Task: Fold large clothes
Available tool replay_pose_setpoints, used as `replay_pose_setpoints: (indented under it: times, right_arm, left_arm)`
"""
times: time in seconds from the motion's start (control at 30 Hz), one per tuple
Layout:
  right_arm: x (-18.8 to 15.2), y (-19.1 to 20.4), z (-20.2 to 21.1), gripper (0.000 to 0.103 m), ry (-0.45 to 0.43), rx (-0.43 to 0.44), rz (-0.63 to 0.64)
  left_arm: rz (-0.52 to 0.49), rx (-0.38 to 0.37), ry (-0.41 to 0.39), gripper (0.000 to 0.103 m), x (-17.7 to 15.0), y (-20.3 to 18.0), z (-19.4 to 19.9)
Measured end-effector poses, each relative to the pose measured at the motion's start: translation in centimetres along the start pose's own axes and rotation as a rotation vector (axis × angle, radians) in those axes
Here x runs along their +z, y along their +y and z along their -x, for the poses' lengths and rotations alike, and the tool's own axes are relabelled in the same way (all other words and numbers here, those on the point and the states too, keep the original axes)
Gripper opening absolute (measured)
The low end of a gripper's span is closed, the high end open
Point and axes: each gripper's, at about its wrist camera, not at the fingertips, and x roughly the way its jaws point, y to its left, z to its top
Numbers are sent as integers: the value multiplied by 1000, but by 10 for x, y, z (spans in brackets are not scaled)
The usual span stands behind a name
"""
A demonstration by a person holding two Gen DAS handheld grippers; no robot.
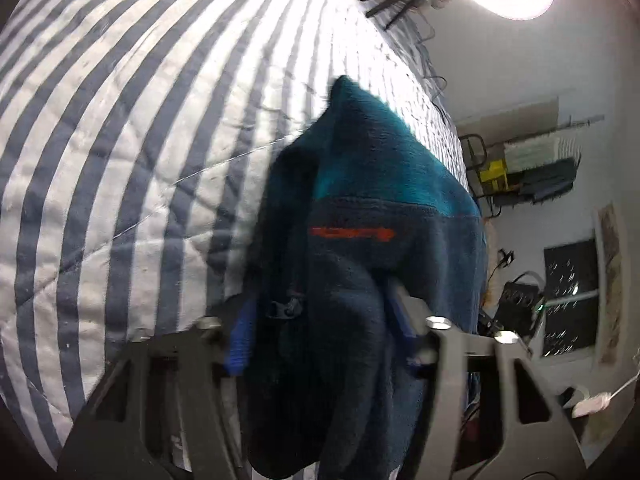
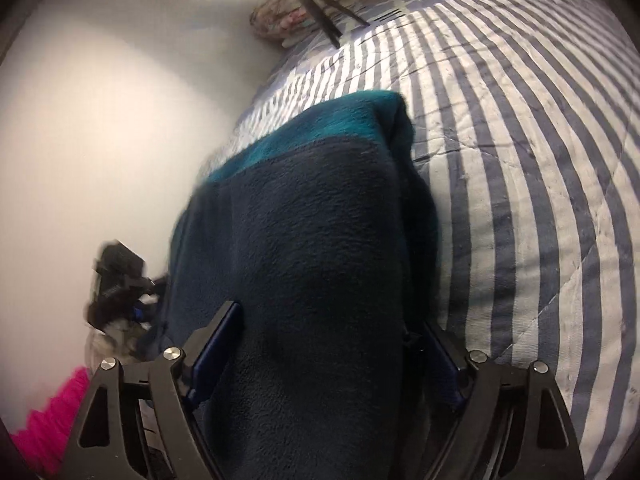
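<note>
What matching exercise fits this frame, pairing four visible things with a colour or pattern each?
Column one:
1. fleece jacket
2. quilt
3. zip on the jacket
4. fluffy item at the lower left of the right wrist view

Column two:
A. blue and white stripes
B. bright pink
C. navy with a teal panel
D. orange

Pairs: 1-C, 2-A, 3-D, 4-B
</note>
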Motion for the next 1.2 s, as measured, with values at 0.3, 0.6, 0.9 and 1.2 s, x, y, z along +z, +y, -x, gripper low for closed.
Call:
replay_pose_setpoints:
  times: [0.3, 0.6, 0.9, 1.2]
  right_arm:
    - [4, 33, 16, 36, -6, -124, 87]
    - [4, 84, 44, 31, -47, -287, 260]
    - [6, 101, 82, 30, -97, -455, 351]
    - [12, 89, 120, 29, -132, -556, 395]
  left_arm:
    - [-217, 132, -59, 26, -14, -56, 12]
    - [-334, 143, -99, 25, -24, -101, 22]
    - [-421, 114, -96, 25, -33, -142, 4]
    - [-473, 72, -79, 25, -30, -180, -27]
